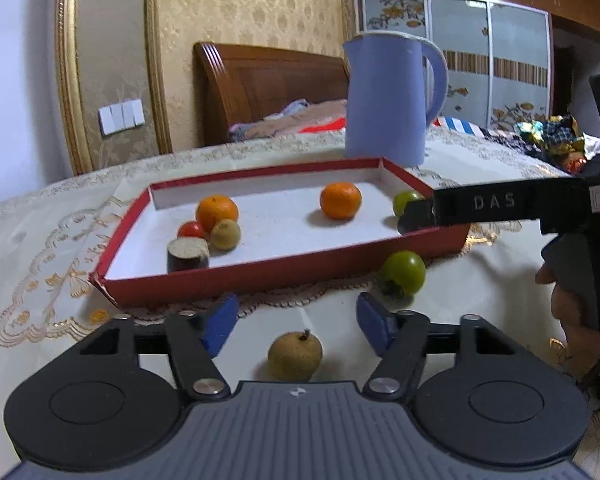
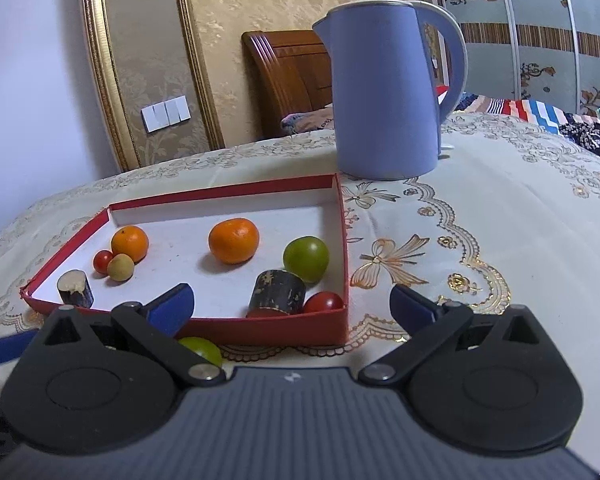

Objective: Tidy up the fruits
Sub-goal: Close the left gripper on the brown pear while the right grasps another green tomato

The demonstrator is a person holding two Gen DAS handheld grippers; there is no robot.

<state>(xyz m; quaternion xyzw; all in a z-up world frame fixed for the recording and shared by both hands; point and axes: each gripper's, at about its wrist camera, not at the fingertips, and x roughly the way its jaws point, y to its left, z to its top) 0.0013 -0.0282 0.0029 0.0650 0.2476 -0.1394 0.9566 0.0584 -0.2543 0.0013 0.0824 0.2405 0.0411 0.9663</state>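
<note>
— Where is the pear (image 1: 295,356)?
— On the tablecloth (image 1: 60,248), at six o'clock of the red tray (image 1: 236,280), just short of the left gripper (image 1: 298,326), jaws apart, unheld.
— The right gripper (image 2: 292,308)?
— Apart, empty, over the tray's near wall.

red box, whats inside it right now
Inside the red box: two oranges, a green fruit, two red tomatoes, a small yellowish fruit and two dark cut chunks. Its near left corner is hidden behind the tongs.
</note>
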